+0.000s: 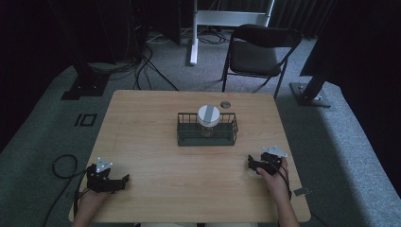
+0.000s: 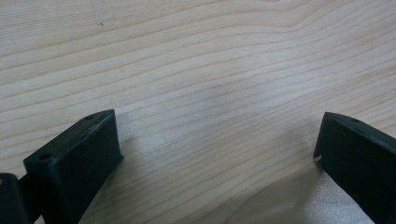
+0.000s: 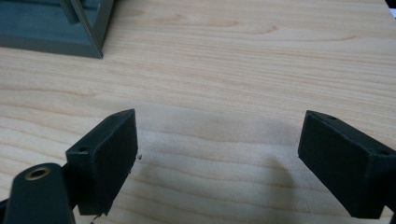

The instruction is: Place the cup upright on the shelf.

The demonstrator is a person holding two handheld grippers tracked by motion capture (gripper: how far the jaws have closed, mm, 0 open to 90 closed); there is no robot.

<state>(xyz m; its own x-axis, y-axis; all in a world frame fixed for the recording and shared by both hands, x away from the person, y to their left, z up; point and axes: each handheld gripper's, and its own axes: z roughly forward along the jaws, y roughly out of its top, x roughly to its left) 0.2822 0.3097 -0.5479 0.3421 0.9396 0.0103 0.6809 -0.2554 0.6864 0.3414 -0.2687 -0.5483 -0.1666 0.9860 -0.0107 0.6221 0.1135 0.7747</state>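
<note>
On table [image 1: 151, 142]: both tongs [image 2: 217, 140] [image 3: 217, 140] spread wide, nr front edge.

A dim lab or recording studio: grey carpet around a wooden table [image 1: 151, 142], cables [image 1: 142, 66] beyond its far-left corner, black stand bases [image 1: 309, 94] flanking it, folding chair [image 1: 257, 52] behind.

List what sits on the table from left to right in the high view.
left gripper → wire basket holding a white-lidded jar → right gripper. The small round thing behind the basket overlaps it in this order, so it is left out.
</note>
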